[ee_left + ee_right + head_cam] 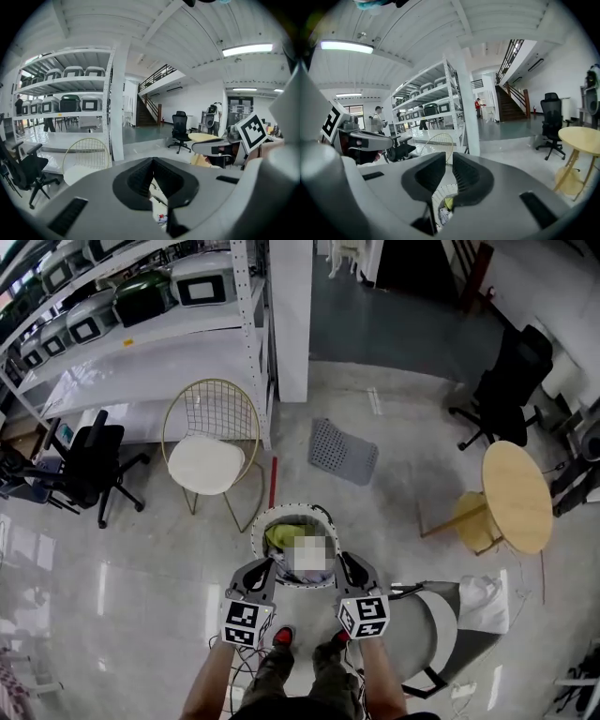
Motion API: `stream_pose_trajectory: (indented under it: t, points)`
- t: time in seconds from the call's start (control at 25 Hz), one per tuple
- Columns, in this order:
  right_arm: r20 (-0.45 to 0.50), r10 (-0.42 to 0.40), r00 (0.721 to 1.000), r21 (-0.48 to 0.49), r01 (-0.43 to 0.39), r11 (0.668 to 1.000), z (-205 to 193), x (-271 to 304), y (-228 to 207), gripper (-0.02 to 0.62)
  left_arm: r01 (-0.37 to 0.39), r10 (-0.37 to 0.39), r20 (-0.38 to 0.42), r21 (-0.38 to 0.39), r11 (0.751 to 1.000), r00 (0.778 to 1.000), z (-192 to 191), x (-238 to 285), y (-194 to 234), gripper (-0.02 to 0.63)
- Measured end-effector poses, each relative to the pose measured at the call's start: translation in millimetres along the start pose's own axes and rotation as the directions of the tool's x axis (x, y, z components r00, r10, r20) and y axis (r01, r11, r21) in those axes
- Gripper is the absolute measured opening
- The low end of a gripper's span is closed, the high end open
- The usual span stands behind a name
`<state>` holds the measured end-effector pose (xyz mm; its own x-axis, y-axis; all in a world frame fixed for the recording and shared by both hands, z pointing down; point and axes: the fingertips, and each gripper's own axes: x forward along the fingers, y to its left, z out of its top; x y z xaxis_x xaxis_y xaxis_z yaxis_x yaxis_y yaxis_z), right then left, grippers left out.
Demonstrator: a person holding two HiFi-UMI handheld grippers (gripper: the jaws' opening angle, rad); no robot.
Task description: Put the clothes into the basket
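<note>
A round white wire basket (257,532) stands on the floor just in front of my feet. It holds clothes, among them a yellow-green piece (279,536). Both grippers hang side by side over its near rim. The left gripper (263,570) (153,162) has its jaws meeting at the tips, with nothing in them. The right gripper (348,567) (449,160) shows a narrow gap between its pads and holds nothing. Through that gap, in the right gripper view, I see the basket's rim (438,191) and the yellow-green garment (448,203) below.
A gold wire chair with a white cushion (208,454) stands beyond the basket, beside white shelving (141,343). A grey mat (342,451) lies on the floor further back. A round wooden table (517,495) is at the right, a grey chair (439,629) close to my right foot, and black office chairs (89,465) (506,390) on both sides.
</note>
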<state>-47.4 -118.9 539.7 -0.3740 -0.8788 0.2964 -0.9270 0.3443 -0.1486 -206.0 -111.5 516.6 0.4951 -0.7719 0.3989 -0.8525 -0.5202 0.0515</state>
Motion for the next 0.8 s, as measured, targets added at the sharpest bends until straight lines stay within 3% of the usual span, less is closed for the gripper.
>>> stream_pose_trajectory:
  t: [0.32,0.8]
  points:
    - [0.074,-0.054,0.996,-0.013,0.055,0.998,46.4,-39.4,5.9,0.046,0.037,-0.039,0.054,0.045,0.998,0.998,40.2,-22.0,-14.3,0.006]
    - [0.126,-0.141,0.982,-0.011,0.144,0.99,62.6,-78.5,5.6,0.04,0.127,-0.136,0.1,0.093,0.988,0.986,70.2,-25.0,-40.1,0.007]
